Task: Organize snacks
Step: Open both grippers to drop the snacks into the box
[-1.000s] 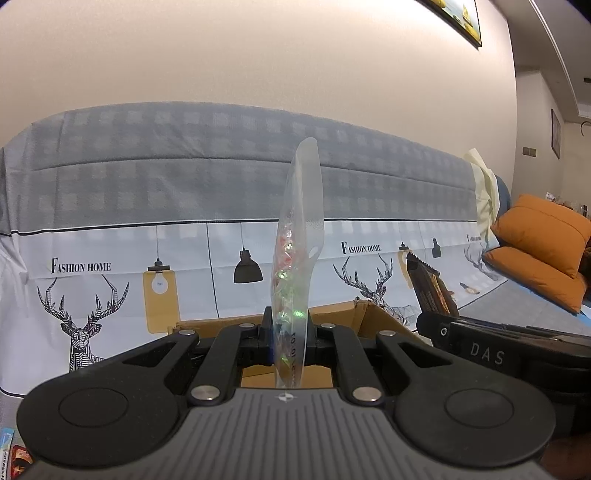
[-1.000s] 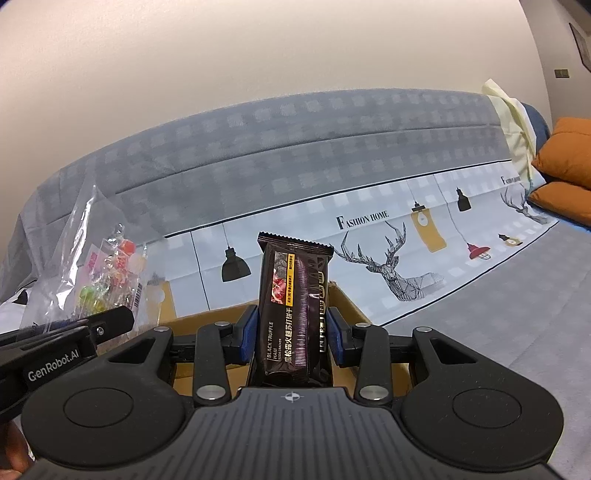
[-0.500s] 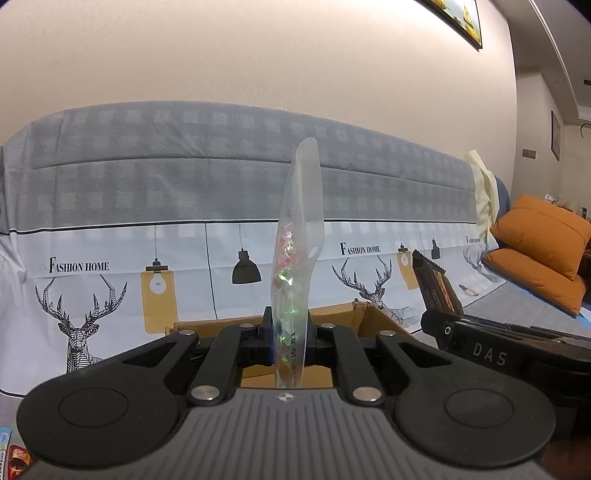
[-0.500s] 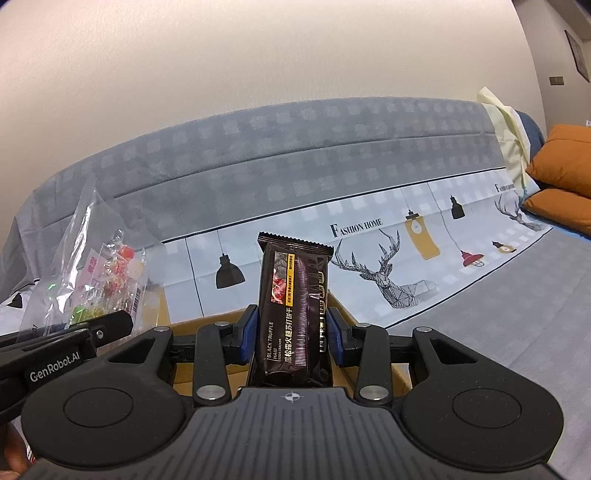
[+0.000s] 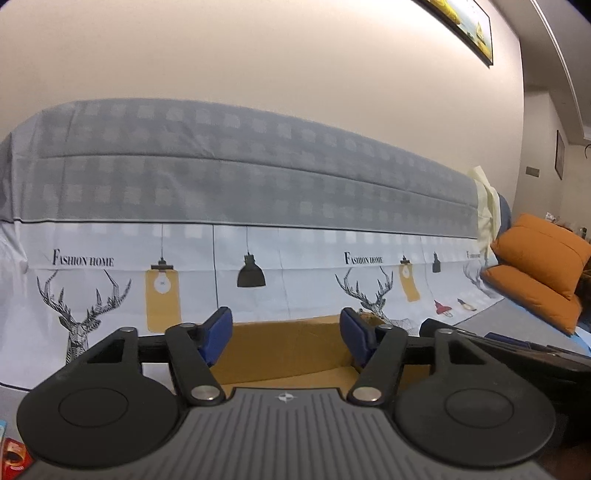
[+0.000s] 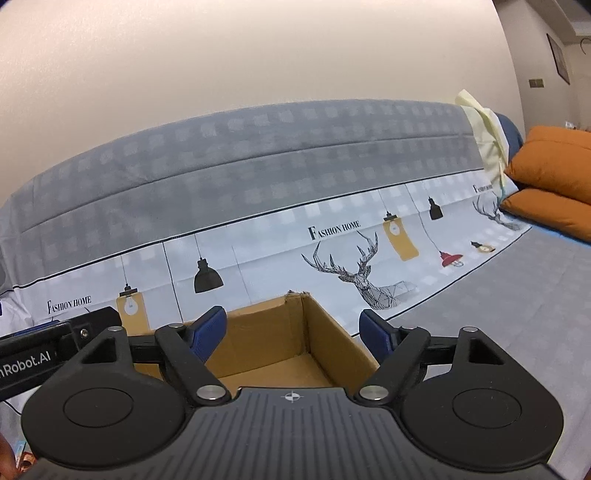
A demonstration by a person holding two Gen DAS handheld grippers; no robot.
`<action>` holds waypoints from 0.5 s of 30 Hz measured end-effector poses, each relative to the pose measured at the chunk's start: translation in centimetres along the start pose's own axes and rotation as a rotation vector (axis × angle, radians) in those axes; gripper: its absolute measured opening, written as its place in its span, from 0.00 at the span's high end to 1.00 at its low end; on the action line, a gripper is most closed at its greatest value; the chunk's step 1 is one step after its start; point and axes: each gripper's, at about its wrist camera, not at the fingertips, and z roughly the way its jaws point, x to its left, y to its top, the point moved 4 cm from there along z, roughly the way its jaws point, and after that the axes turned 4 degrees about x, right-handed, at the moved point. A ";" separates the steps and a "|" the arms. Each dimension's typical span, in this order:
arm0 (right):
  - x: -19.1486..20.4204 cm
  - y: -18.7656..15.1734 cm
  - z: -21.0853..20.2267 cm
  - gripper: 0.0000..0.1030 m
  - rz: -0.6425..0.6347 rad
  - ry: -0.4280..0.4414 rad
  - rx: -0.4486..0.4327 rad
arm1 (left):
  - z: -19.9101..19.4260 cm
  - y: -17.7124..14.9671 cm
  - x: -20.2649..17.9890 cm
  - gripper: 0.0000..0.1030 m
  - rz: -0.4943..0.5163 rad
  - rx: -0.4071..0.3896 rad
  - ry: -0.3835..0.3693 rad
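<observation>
Quick count of what's around. Two tools: the left tool (image 5: 286, 332) and the right tool (image 6: 293, 334), each with two blue pads, so four pads total, and nothing between either pair. One cardboard box (image 6: 325, 343) straight ahead of and under both tools. One sofa cover (image 5: 240, 192) behind the box, with two deer heads printed on it in the right tool's view. Two orange cushions (image 5: 539, 273) stacked off to the far right. One framed picture (image 5: 465, 26) high up on the wall. One red snack packet (image 5: 13, 456) peeking in at the lower left of the left tool.
</observation>
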 end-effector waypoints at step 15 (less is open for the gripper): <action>3.2 0.3 -1.3 0.22 -0.026 0.036 -0.045 | -4.0 -0.4 2.3 0.36 0.077 -0.025 0.098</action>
